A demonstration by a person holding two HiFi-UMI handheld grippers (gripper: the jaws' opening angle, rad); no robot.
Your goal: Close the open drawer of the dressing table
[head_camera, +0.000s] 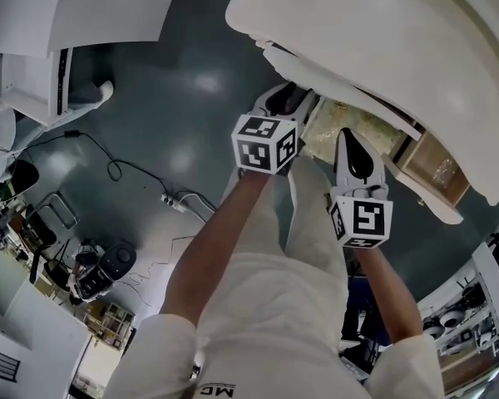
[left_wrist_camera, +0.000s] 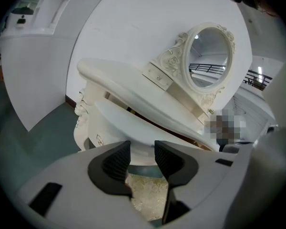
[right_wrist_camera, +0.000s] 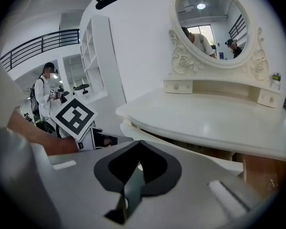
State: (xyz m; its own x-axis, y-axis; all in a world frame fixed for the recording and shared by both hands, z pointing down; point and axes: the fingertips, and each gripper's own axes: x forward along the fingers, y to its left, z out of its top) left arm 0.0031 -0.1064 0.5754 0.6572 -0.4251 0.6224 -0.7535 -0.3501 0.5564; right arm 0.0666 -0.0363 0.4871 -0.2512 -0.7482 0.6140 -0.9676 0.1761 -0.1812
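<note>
A person in pale clothing stands over a white desk with an oval mirror, holding 2 hand-held grippers out in front. The drawer sits under the desk top and is pulled well out toward the person, so its gold-patterned inside is on show. It is not yet closed.

The left hand-held gripper is released. Its 2 dark ribbed jaws stand apart, with the curved white drawer front right at their tips. I cannot tell whether they touch it. The right hand-held gripper is clenched on nothing, its tips meeting in a point. It hovers over the open drawer, just to the right of the left one.

As I read it, the closing push is at most just starting, and 3 things could go wrong from here:

- With the left jaws apart, the rim of the drawer front could slide between them. The hand-held gripper would then dip into the drawer instead of driving it in.
- The front is curved and glossy, so a pointed, clenched tip pressed against it could skid sideways.
- Both hand-held grippers are near the same end of the drawer. A push there alone could skew the drawer in its opening and jam it partway.
</note>
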